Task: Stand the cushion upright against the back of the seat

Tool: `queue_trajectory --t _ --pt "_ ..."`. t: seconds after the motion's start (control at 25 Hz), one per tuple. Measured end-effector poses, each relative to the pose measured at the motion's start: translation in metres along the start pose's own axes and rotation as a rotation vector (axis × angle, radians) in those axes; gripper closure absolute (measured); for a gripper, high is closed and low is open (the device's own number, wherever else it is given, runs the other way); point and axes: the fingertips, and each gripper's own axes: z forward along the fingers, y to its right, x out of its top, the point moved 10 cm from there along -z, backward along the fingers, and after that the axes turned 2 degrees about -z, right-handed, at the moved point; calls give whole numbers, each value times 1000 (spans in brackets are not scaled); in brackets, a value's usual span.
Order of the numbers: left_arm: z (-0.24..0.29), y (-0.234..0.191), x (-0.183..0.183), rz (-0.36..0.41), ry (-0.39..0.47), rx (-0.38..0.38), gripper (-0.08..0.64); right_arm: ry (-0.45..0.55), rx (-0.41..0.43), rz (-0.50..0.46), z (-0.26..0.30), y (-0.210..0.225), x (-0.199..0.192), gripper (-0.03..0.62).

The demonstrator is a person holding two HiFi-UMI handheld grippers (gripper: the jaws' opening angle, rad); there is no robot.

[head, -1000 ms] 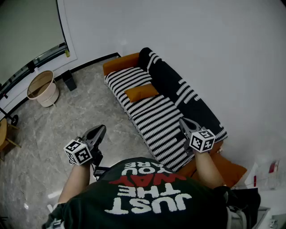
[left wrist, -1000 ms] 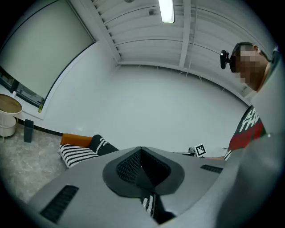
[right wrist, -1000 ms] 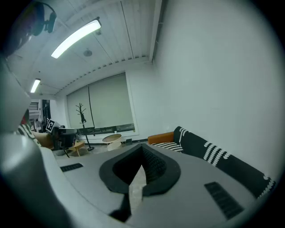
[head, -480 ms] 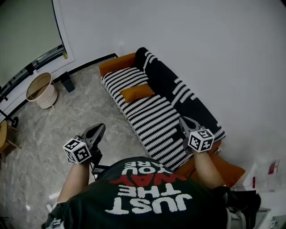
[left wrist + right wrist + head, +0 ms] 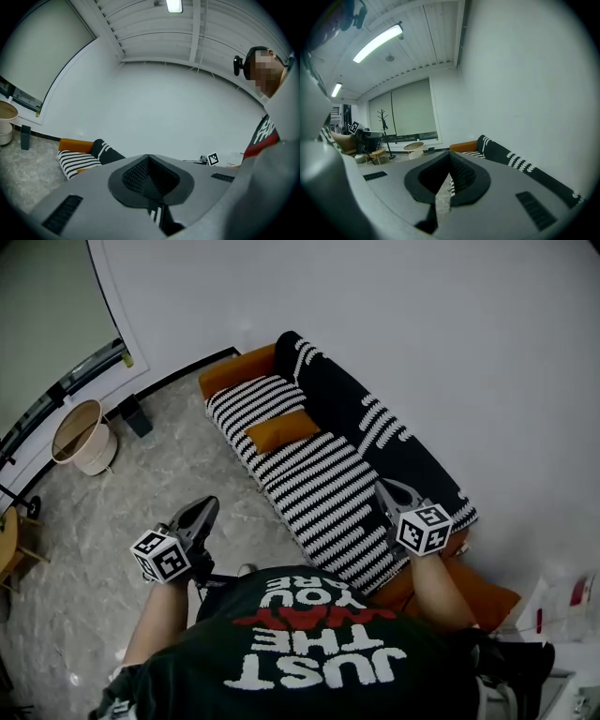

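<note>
Plainly the approach step, by my reading: nothing handled yet.

Cushion (image 5: 283, 430), orange, lies flat on the striped seat (image 5: 323, 493) of the sofa, toward its far end. It sits just in front of the black backrest (image 5: 370, 418) and does not lean on it. Cannot tell whether its rear edge touches the backrest.

Left tool (image 5: 204, 510) is held out over the grey stone floor (image 5: 122, 502) in front of the sofa, well apart from the cushion. Jaws together, nothing between them; only a sliver of striped cover shows past the pads.

Right tool (image 5: 386, 491) is held over the near end of the seat, also well apart from the cushion. Jaws closed to a thin slit, empty.

Next move, as I judge it:
- Get along the sofa to the cushion.
- Part the jaws of at least 1 tool and take the cushion by an edge.
- It looks soft, so a pinch on 1 edge should lift it, and the 2nd tool may steady it.
- Tip it onto an edge and lean it on the backrest so it does not flop forward.

Writing:
- Shirt (image 5: 319, 652) print, upside down in the head view, reads "JUST THE WAY YOU ARE". WAY is in red, the rest white.
- Marker cube (image 5: 161, 556) on each tool carries black-and-white square codes, no letters.
- Pale packet (image 5: 562, 601) at lower right has red print, too small to read.
- No brand visible on sofa or cushion.
</note>
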Motion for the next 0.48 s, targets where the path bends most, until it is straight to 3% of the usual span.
queue_trajectory --t 0.24,0.48 --pt "48 -64 11 -39 -39 -43 549 -33 -39 24 55 16 -1 568" --pt "133 -191 43 -80 -81 -126 549 -65 -123 32 164 40 19 568"
